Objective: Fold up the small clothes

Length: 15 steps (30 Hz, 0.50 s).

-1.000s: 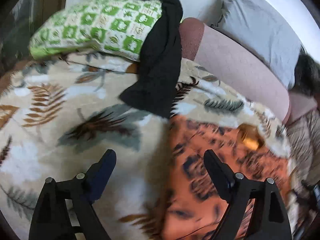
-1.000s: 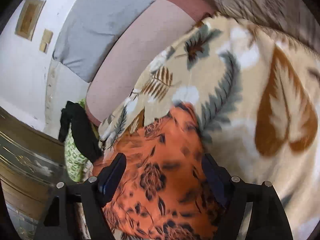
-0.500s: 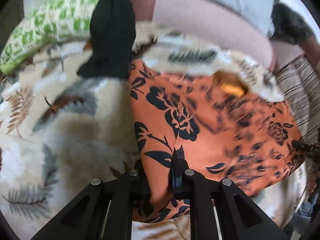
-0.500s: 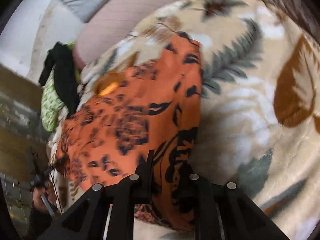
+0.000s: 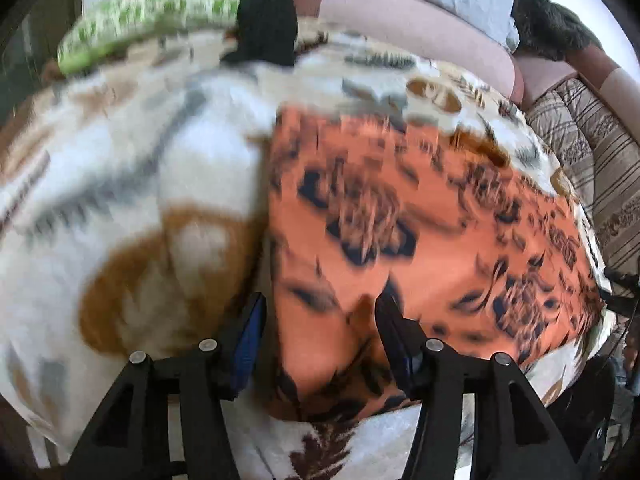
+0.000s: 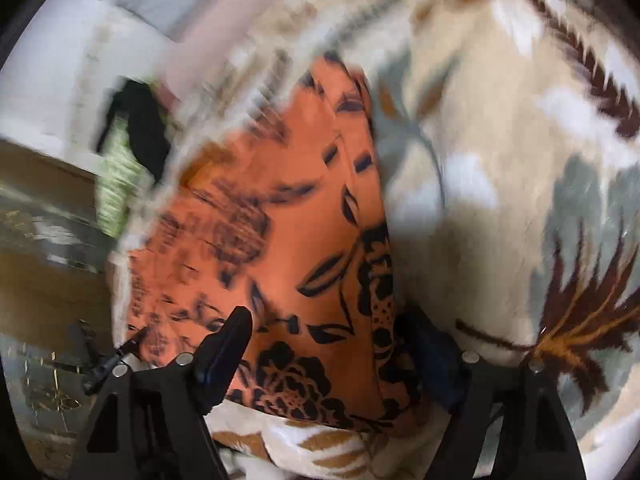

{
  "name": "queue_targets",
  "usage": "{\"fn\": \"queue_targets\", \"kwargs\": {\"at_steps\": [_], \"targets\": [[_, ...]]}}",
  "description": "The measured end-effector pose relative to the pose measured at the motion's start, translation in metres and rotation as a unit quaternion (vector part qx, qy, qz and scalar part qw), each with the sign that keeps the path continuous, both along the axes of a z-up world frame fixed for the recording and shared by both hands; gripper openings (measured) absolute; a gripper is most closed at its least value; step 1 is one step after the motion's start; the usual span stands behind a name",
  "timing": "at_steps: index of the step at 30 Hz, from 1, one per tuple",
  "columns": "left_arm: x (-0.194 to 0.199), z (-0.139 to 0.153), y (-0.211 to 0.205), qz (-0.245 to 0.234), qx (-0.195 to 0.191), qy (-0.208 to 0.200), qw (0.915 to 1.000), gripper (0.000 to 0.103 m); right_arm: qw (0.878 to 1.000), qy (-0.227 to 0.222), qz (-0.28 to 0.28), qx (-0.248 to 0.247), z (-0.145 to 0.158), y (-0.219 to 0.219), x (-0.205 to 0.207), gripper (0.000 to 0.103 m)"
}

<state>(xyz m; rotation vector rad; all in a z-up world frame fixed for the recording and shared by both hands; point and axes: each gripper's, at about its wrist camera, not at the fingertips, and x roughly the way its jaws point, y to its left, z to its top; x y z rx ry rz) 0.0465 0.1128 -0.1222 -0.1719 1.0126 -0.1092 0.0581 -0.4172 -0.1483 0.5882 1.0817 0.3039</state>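
Now the orange garment (image 5: 420, 240) is being seen spread flat on the leaf-print blanket (image 5: 140, 184), and it is being straddled, ungripped, by both the left gripper (image 5: 320, 320) and right gripper (image 6: 324, 332), jaws wide apart.

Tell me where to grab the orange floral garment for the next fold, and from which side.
Grip the orange floral garment at its near corners, coming in from the near edge. It lies flat on the leaf-print blanket, and the left gripper and right gripper hang open over that hem, one toward each side edge.
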Motion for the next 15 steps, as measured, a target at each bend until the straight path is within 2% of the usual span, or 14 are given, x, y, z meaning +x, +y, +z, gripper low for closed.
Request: {"fn": "queue_targets", "kwargs": {"at_steps": [2,6,9,14,15], "targets": [[0.014,0.016,0.003,-0.006,-0.003,-0.028,0.9996,0.060,0.999,-0.046,-0.010,0.006,0.024,-0.007,0.005,0.080],[0.060,0.007,0.005,-0.009,0.006,-0.016,0.9998,0.060,0.997,-0.074,-0.002,-0.039,0.045,-0.005,0.034,0.080],[0.084,-0.007,0.005,-0.013,0.016,0.010,0.9997,0.060,0.995,-0.066,-0.001,-0.070,0.038,-0.002,0.067,0.080],[0.097,-0.010,0.000,-0.017,0.027,0.003,0.9995,0.060,0.992,-0.069,0.015,-0.107,0.028,0.004,0.100,0.074],[0.097,-0.014,-0.002,-0.016,0.030,0.004,0.9994,0.056,0.991,-0.066,0.021,-0.117,0.024,0.005,0.102,0.072]]}}
